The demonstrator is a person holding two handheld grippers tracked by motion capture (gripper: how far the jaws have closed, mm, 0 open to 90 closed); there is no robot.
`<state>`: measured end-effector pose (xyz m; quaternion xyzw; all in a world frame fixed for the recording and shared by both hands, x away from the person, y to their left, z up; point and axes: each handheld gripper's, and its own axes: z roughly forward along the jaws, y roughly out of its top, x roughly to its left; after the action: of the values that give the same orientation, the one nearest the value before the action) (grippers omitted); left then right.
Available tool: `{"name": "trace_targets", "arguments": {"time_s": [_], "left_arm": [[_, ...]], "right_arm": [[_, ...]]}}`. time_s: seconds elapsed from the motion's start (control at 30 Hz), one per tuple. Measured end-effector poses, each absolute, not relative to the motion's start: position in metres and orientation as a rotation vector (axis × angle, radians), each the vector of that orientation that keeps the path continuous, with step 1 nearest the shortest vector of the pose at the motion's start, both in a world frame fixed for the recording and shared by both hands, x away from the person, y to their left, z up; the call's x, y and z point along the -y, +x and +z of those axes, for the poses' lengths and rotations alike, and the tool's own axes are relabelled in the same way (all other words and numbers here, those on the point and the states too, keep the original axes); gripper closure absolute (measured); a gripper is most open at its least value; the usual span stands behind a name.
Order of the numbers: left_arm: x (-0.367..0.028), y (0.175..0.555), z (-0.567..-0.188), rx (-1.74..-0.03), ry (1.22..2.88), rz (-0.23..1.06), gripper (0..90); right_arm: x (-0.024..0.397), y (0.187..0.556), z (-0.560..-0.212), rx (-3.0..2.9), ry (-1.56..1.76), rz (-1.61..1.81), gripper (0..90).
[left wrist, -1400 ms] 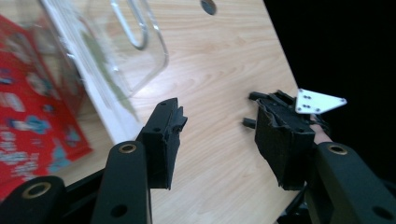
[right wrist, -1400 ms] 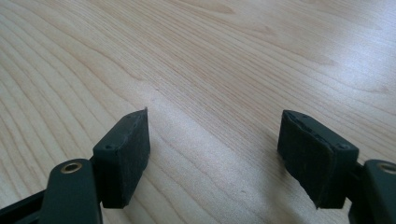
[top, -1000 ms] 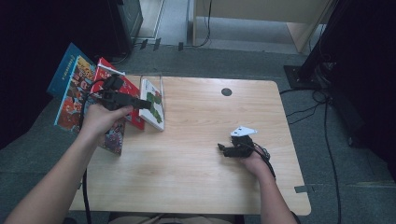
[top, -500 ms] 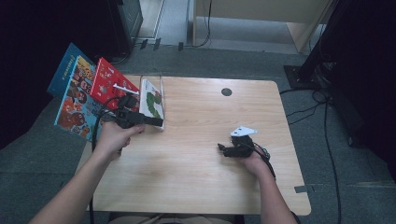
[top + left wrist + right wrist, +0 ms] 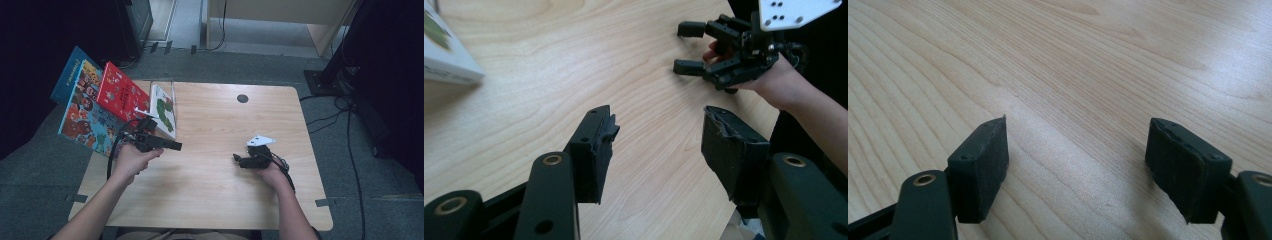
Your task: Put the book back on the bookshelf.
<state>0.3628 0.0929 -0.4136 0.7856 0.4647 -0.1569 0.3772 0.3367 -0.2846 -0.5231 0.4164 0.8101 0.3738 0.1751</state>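
Observation:
Three picture books lean at the table's left edge: a large blue one (image 5: 80, 112), a red one (image 5: 120, 92) and a white one with a green figure (image 5: 164, 109), whose corner also appears in the left gripper view (image 5: 444, 55). My left gripper (image 5: 175, 146) (image 5: 656, 145) hovers low over the wood just in front of the white book, pointing right, open, with only bare table between its jaws. My right gripper (image 5: 236, 159) (image 5: 1078, 160) rests on the table at the right, pointing left, open and holding nothing. It faces the left gripper (image 5: 686, 47).
The wooden table (image 5: 220, 200) has a round cable hole (image 5: 242, 98) at the back. A thin wire stand (image 5: 172, 87) rises behind the white book. Cables (image 5: 345, 130) lie on the floor to the right. Dark furniture stands behind the books.
My left hand has come down from above the books, towards the person, to just over the table in front of the white book. The right hand has stayed put.

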Motion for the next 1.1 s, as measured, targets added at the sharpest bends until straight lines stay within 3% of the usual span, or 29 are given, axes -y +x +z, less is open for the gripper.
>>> {"name": "trace_targets", "arguments": {"time_s": [1.1], "left_arm": [[-0.096, 0.347, -0.496, -1.17, 2.068, -0.356, 44.6]], "right_arm": [[0.285, 0.337, -0.523, -2.295, 1.181, 1.058, 25.1]]}}
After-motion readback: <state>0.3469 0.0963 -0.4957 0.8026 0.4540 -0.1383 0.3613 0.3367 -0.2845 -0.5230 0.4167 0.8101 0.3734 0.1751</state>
